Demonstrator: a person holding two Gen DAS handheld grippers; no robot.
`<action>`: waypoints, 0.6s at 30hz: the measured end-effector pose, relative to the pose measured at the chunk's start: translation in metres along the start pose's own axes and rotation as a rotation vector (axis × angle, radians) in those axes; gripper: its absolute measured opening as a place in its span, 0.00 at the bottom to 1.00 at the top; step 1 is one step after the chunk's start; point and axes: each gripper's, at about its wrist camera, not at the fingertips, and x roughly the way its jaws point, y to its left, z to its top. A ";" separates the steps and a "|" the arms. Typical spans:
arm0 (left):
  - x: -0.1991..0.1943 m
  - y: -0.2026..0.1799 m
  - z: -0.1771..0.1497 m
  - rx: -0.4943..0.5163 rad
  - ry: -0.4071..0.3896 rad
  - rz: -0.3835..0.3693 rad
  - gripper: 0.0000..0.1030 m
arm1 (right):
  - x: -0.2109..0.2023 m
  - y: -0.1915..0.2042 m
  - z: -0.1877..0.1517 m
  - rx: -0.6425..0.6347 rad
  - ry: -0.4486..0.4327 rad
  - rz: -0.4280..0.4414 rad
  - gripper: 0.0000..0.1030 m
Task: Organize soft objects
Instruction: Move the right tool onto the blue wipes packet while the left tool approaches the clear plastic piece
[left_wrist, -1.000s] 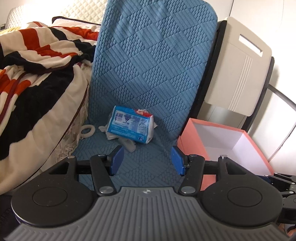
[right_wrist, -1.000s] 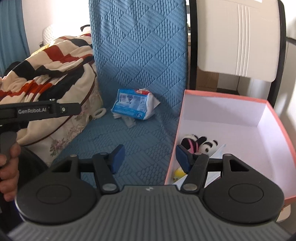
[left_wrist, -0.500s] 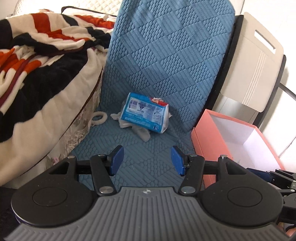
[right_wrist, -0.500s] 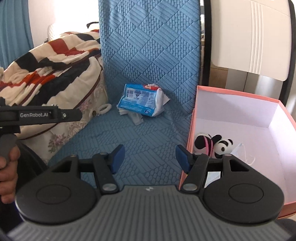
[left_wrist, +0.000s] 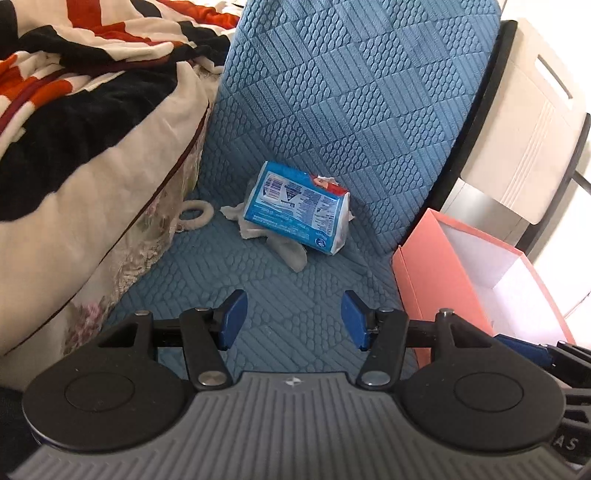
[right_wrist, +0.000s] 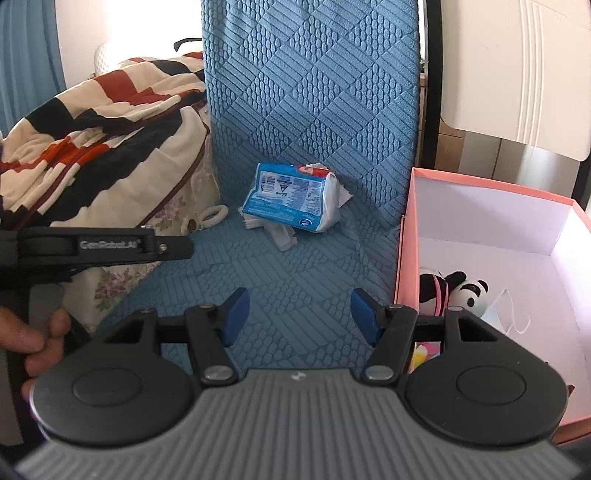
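Note:
A blue tissue pack (left_wrist: 299, 212) (right_wrist: 290, 201) lies at the back of the blue quilted seat (left_wrist: 280, 280) (right_wrist: 295, 280), with crumpled white tissue (left_wrist: 291, 253) (right_wrist: 282, 236) under its front. A white fabric ring (left_wrist: 195, 214) (right_wrist: 214, 214) rests to its left by the bedding. A pink box (left_wrist: 436, 280) (right_wrist: 404, 258) stands to the right and holds a panda plush (right_wrist: 469, 291), a black-and-white plush (right_wrist: 430, 288) and a face mask (right_wrist: 509, 314). My left gripper (left_wrist: 293, 319) hangs open over the seat, short of the pack. My right gripper (right_wrist: 299, 315) is open too, empty.
A striped red, black and cream blanket (left_wrist: 85, 96) (right_wrist: 96, 133) is heaped on the bed to the left. A white folding chair back (left_wrist: 524, 122) (right_wrist: 517, 74) stands behind the box. A hand (right_wrist: 40, 332) holds the left gripper's handle at the right wrist view's left edge.
Both grippers have moved forward and lower toward the seat, so the tissue pack looks larger and nearer. Their jaws have kept the same width.

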 end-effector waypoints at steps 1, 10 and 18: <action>0.004 0.000 0.002 -0.004 0.005 -0.009 0.60 | 0.001 -0.001 0.001 0.003 -0.002 0.001 0.61; 0.039 -0.001 0.012 -0.003 0.055 -0.033 0.60 | 0.023 -0.008 0.010 0.014 -0.003 0.020 0.61; 0.069 0.010 0.027 -0.063 0.094 -0.035 0.60 | 0.045 -0.015 0.026 0.063 -0.027 0.015 0.61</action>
